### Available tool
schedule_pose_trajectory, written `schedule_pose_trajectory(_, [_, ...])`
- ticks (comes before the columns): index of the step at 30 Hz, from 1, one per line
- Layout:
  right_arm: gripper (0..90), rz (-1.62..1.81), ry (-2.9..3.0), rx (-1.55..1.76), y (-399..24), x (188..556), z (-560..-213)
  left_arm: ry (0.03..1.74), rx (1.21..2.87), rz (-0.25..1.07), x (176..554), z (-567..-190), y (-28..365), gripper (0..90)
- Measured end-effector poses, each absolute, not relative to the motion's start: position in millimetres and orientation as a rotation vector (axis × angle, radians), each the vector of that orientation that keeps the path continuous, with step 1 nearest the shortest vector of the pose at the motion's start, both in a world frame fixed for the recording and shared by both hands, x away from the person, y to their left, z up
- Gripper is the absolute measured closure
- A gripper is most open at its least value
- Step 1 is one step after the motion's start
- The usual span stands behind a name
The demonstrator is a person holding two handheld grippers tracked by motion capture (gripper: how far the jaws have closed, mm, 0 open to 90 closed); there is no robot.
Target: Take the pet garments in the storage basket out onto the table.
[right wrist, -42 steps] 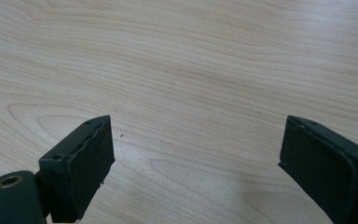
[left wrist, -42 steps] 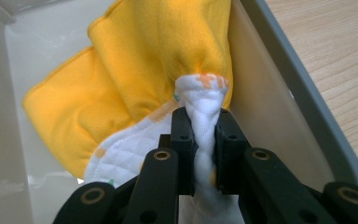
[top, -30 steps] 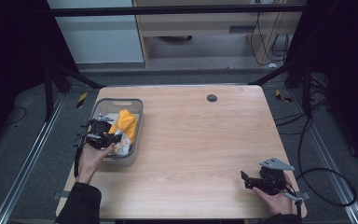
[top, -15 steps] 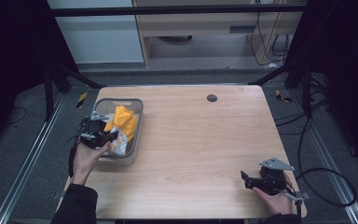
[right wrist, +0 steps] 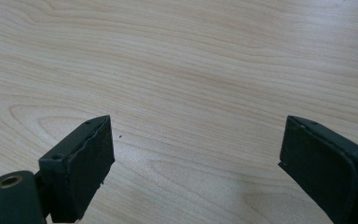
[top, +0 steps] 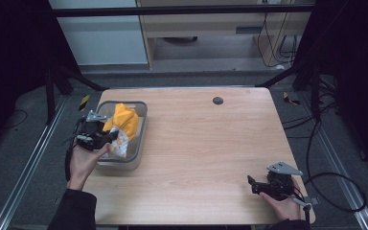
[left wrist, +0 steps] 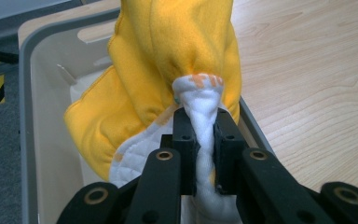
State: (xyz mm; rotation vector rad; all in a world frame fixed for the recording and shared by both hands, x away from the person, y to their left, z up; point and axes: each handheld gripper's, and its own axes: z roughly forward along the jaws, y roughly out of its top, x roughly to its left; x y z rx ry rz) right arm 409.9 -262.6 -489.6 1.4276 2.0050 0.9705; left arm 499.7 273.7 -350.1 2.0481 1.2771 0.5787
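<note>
A yellow and white cloth (top: 123,123) hangs partly out of a grey bin (top: 135,154) at the table's left edge. My left gripper (top: 106,136) is shut on a bunched white fold of that cloth (left wrist: 204,100), holding it raised above the bin (left wrist: 32,140). In the left gripper view the two jaws pinch the fold between them, and the yellow side drapes over the top. My right gripper (top: 253,184) rests low near the table's front right corner, its fingers (right wrist: 81,163) wide apart over bare wood with nothing between them.
The wooden table (top: 206,143) has a small dark round hole (top: 217,100) near its far edge. Metal rails and cables run along the floor on both sides. A cable (top: 335,191) trails from the right gripper past the table's right edge.
The left gripper has pulled the cloth upward and slightly left out of the bin. The right gripper has stayed where it was.
</note>
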Motion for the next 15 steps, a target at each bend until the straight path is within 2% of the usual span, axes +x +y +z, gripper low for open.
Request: schedule_pose_trajectory(15, [9.6,0.98,1.994,1.428,-263,409,-488,1.22,2.055,0.592,490,-333,267,81.9])
